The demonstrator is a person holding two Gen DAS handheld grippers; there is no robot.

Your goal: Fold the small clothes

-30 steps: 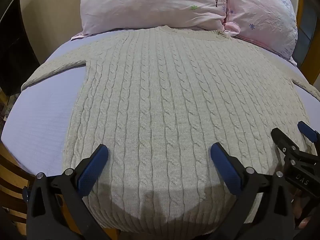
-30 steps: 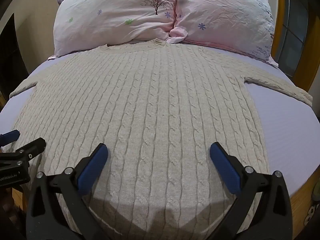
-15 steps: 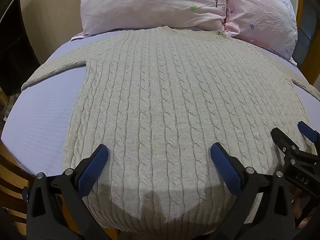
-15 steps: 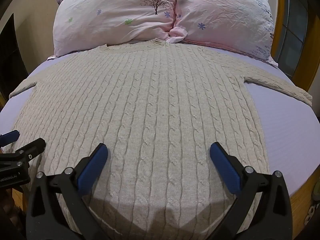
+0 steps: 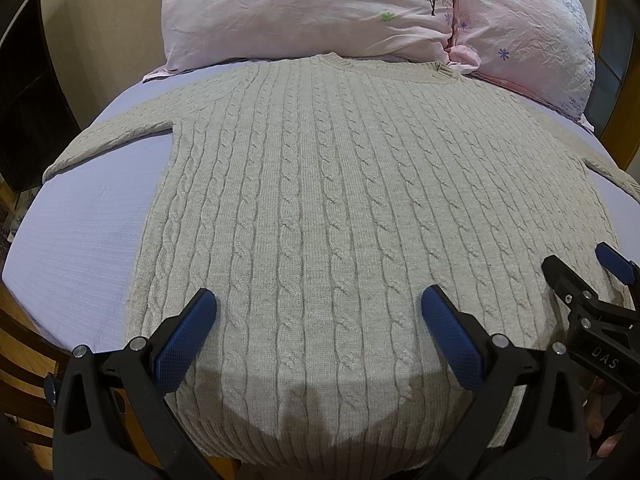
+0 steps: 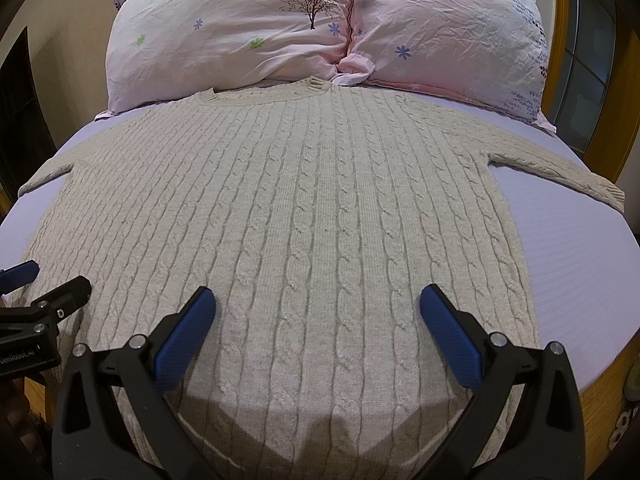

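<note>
A beige cable-knit sweater lies flat and face up on the lilac bed sheet, collar toward the pillows, both sleeves spread sideways. It also shows in the right wrist view. My left gripper is open and empty above the sweater's hem, left of centre. My right gripper is open and empty above the hem, right of centre. The right gripper also shows at the right edge of the left wrist view. The left gripper shows at the left edge of the right wrist view.
Two pink flowered pillows stand at the head of the bed behind the collar. A wooden bed frame runs along the right side. A dark cabinet stands to the left. Bare sheet lies beside the sweater.
</note>
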